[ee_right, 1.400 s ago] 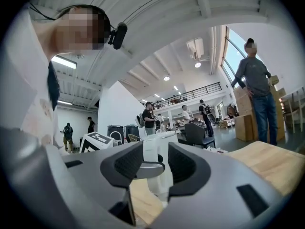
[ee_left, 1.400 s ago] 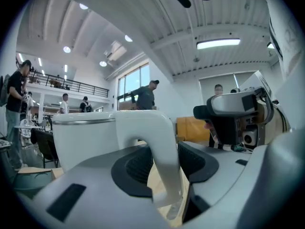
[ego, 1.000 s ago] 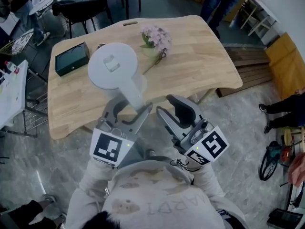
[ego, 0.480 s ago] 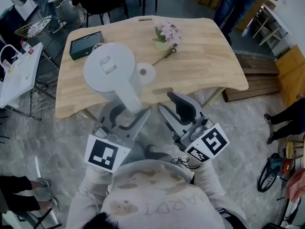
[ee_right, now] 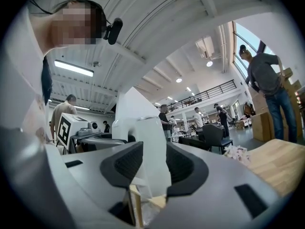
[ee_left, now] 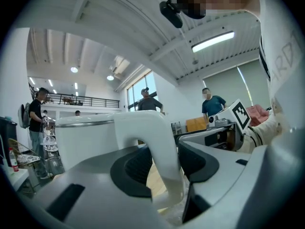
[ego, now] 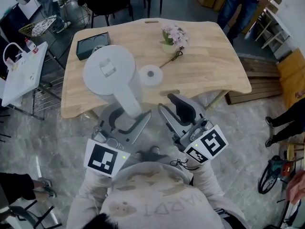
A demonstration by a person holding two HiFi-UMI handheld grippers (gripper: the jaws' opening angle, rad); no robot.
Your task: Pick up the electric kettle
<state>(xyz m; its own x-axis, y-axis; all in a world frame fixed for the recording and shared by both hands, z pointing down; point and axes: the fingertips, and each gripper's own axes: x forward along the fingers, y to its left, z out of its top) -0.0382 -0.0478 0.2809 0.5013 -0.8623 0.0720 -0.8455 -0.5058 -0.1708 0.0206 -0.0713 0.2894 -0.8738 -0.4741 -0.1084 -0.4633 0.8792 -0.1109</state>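
Head view: white kettle (ego: 109, 70) is up in the air above the wooden table (ego: 205, 61), its round base (ego: 151, 74) left on the tabletop. Left gripper (ego: 129, 113) grips the kettle's handle; right gripper (ego: 169, 106) sits just beside it.

Left gripper view: left gripper (ee_left: 162, 163) jaws are clamped on the handle (ee_left: 157, 147).

Right gripper view: right gripper (ee_right: 147, 166) jaws are apart and hold nothing, with the kettle (ee_right: 138, 128) beyond them.

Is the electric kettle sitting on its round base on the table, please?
No, the electric kettle hangs from the left tool, shut on its handle, while the round base lies bare on the wooden table.
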